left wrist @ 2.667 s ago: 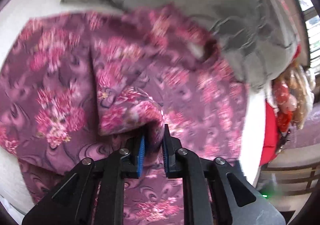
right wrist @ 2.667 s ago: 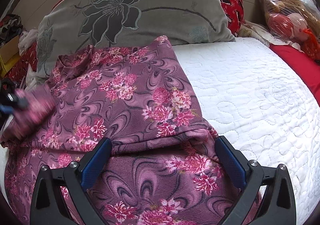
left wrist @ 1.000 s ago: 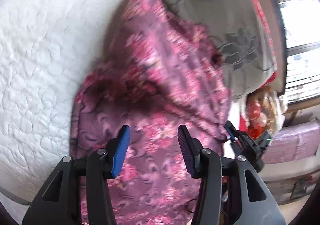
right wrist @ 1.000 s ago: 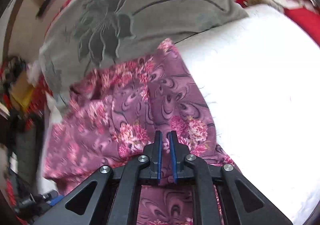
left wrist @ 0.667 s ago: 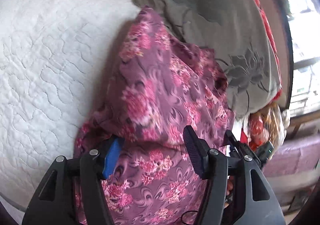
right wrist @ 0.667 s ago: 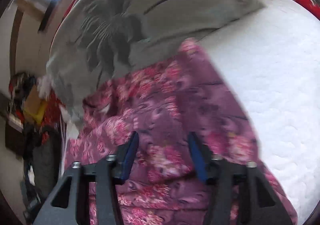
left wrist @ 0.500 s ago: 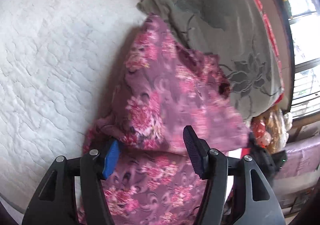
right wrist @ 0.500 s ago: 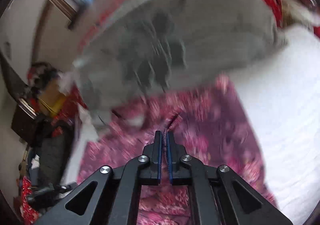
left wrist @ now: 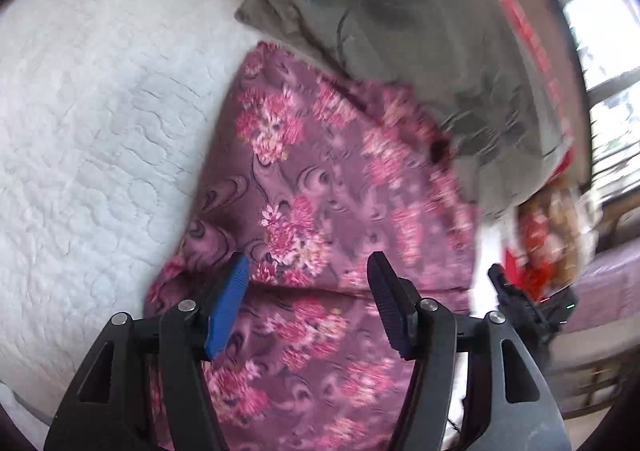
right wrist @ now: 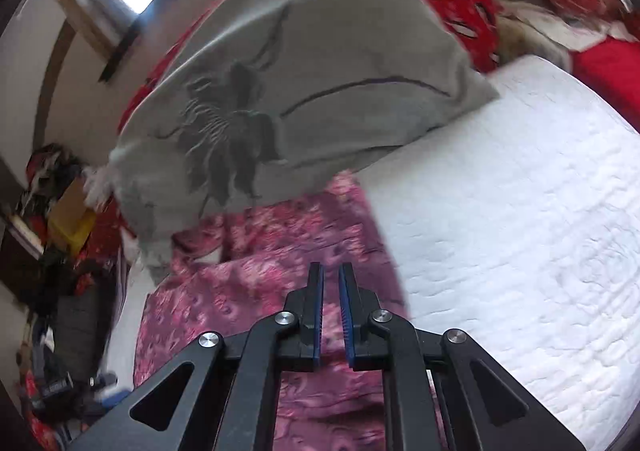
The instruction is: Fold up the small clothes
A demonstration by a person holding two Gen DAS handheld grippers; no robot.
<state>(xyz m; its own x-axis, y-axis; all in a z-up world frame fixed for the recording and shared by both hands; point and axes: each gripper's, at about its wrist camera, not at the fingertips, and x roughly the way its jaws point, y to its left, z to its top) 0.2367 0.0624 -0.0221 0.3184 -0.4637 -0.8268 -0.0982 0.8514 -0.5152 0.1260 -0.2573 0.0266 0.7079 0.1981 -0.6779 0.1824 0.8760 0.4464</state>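
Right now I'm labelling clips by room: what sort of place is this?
Most likely a bedroom: a white quilted mattress, a grey flowered pillow at its head, and a floral purple garment spread on it.

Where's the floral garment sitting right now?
In both wrist views the floral garment lies on the white quilted bed, its far edge against the grey pillow, just beyond both grippers.

A bed covered by a white quilted bedspread (right wrist: pixel 500 211) with a stitched wavy pattern. A purple garment with pink flowers (left wrist: pixel 312 187), folded over itself, lies on it. A large grey pillow with a dark flower print (right wrist: pixel 304 91) rests at the head, overlapping the garment's far edge.
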